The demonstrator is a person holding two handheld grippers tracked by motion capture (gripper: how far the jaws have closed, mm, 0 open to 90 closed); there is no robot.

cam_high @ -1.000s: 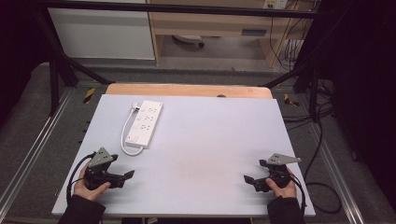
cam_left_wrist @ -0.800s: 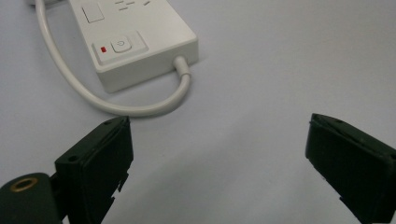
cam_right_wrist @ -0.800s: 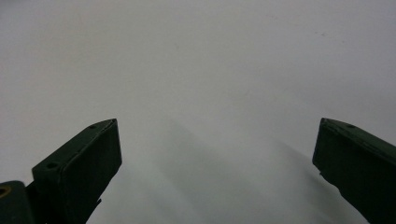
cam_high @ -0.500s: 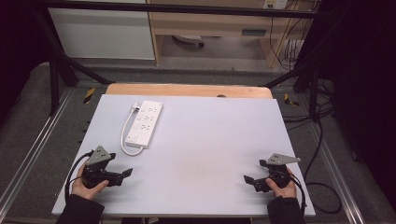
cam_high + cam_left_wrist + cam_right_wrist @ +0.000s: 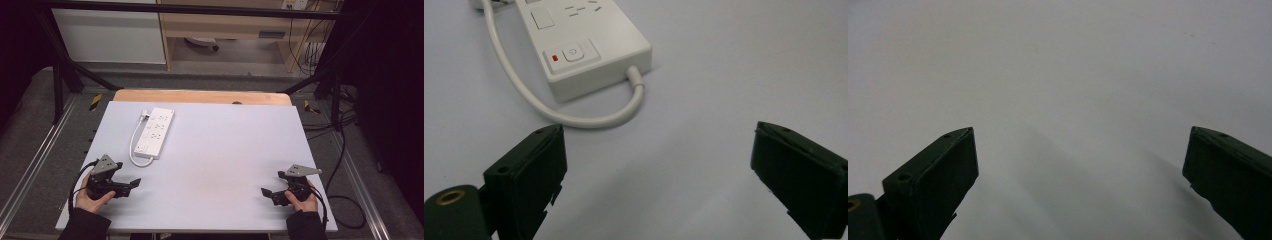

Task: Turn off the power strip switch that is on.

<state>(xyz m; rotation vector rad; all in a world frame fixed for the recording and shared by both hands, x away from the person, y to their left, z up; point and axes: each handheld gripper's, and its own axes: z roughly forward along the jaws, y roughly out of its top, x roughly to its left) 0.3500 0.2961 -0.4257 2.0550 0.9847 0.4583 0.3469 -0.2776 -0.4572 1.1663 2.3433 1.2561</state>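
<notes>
A pale grey-blue flat counter stands in front of the person, with a strip of light wood along its far edge. On the far left part of the counter lies a white plastic power strip, long and narrow, set a little oblique to the edges. Its white round cable leaves the near end, bends in a loop toward the left and runs back along the strip's left side. In the left gripper view the near end of the strip shows a small red lamp beside a square switch button.

The left claw is held low near the front left corner of the counter, with the person's left hand behind it. Its two black jaws stand wide apart, released, with nothing between them. The power strip is ahead of it, near but not touching.

The right claw is near the front right corner, held by the right hand. Its jaws also stand wide apart and grasp nothing; under them is bare counter surface.

Between the two claws the whole middle and right side of the counter is free. Both hands are close to the front edge. Dark metal frame bars stand around the counter, and black cables lie on the floor at the right.
</notes>
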